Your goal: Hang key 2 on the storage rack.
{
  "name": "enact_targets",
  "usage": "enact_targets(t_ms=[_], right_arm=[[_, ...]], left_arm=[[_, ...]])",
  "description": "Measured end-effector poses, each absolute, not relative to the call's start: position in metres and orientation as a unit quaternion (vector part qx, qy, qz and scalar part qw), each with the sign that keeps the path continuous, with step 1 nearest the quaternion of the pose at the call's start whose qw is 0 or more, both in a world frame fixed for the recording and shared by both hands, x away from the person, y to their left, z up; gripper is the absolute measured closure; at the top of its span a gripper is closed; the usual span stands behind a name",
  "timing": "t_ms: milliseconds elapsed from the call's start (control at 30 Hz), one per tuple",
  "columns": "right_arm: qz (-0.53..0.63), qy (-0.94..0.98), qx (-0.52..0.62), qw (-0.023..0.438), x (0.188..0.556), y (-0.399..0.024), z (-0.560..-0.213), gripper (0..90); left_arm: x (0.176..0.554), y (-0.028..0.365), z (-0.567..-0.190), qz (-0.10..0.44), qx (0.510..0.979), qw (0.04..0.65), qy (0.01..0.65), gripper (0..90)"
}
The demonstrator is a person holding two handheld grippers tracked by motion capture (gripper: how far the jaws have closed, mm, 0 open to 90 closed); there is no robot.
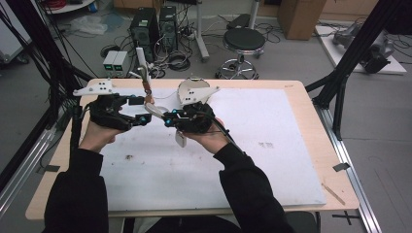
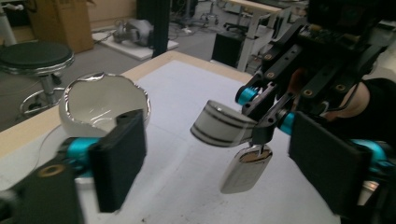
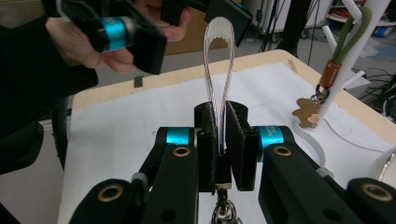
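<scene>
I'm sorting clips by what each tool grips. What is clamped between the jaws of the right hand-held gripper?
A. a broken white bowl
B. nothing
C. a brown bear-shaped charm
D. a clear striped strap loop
D: in the right gripper view, the right hand-held gripper pinches the clear striped strap loop between its closed black jaws, the loop standing up above them.

2 hand-held grippers (left (image 1: 145, 109), right (image 1: 163, 114)), 1 strap loop (image 3: 219, 56), 1 bowl (image 2: 105, 105), 1 stand (image 3: 348, 56), 2 keyrings.
</scene>
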State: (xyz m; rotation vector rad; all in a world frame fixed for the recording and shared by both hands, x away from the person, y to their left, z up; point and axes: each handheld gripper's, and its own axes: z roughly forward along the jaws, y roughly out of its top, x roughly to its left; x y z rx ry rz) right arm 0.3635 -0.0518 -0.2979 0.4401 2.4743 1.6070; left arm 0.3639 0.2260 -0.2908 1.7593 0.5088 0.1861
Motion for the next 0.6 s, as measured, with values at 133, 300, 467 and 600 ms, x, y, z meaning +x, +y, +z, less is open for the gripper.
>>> enact_targets(t_ms=[133,300,467,600], right_arm=[[0.548,0.823,0.137,0.064,0.3643,-0.0504,-0.2987,82.6],[0.55,0.822,0.136,0.06,0.3658,-0.0476,-0.299,82.7],[0.548,0.823,0.138,0.057,0.3678,-0.0475,-0.3003,82.5],[0.552,0.82,0.143,0.051,0.3711,-0.0493,-0.3006,82.1]], left_arm=[[0.3642,0.226,-0.2913,0.073,0.76,0.61,0.211,35.9],[0.3629,0.2237,-0.2915,0.077,0.76,0.613,0.201,51.2],[0.3636,0.2253,-0.2915,0.088,0.759,0.613,0.2,62.0],[0.3635,0.2281,-0.2894,0.073,0.738,0.644,0.186,75.6]])
